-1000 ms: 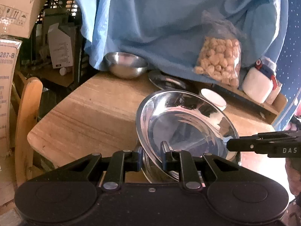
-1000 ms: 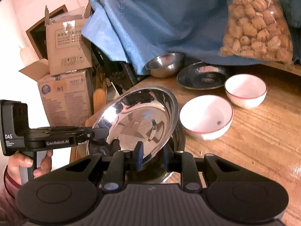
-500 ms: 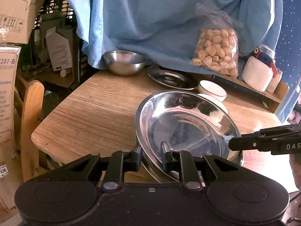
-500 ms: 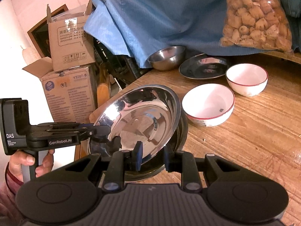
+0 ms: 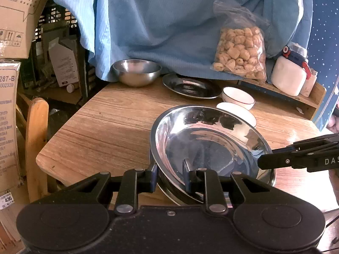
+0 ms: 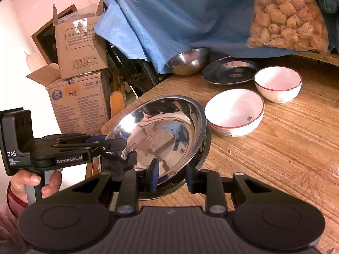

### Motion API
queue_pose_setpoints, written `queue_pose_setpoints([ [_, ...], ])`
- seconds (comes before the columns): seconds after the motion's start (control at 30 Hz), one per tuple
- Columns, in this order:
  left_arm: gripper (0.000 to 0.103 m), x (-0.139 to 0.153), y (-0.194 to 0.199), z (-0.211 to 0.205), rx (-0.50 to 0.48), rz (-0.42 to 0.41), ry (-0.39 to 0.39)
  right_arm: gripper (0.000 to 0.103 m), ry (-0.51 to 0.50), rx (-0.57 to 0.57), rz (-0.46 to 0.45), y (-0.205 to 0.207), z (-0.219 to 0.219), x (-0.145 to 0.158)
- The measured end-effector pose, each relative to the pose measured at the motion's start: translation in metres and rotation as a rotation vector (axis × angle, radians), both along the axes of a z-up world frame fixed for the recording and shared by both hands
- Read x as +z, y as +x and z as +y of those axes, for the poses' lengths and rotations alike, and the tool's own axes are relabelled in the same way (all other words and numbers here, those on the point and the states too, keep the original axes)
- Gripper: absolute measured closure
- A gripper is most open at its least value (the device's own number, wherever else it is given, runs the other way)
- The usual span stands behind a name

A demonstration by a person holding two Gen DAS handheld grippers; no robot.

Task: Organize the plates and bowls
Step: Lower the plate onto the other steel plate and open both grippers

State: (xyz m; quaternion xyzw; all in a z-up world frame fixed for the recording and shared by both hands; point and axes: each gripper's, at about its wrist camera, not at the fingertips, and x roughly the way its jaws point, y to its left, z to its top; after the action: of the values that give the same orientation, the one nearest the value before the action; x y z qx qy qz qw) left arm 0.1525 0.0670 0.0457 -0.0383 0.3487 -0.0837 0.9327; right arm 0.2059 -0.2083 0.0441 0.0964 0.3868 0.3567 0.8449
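Both grippers have just been opening, with the rim of the steel plate point(image 5: 209, 146) between each pair of jaws. The left gripper point(image 5: 170, 176) looks spread clear of the rim; the right gripper point(image 6: 171, 176) likewise, though glare blurs contact. The plate has settled lower onto a second one point(image 6: 190, 177) at lower centre, so stacking seems nearly done. Bare table point(image 5: 110, 127) lies left; the near edge is close.

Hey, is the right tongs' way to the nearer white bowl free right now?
Probably not yet: the right tongs straddle the steel plate's rim. The white bowl sits unobstructed just beyond it.
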Motion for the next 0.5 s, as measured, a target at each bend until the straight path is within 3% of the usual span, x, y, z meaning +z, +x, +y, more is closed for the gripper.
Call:
queue_pose_setpoints([
  [0.5,0.076,0.0000,-0.0007,-0.0004,-0.008,0.009,0.027,0.071,-0.017,0.001,-0.003,0.0022,-0.0001,0.0022],
])
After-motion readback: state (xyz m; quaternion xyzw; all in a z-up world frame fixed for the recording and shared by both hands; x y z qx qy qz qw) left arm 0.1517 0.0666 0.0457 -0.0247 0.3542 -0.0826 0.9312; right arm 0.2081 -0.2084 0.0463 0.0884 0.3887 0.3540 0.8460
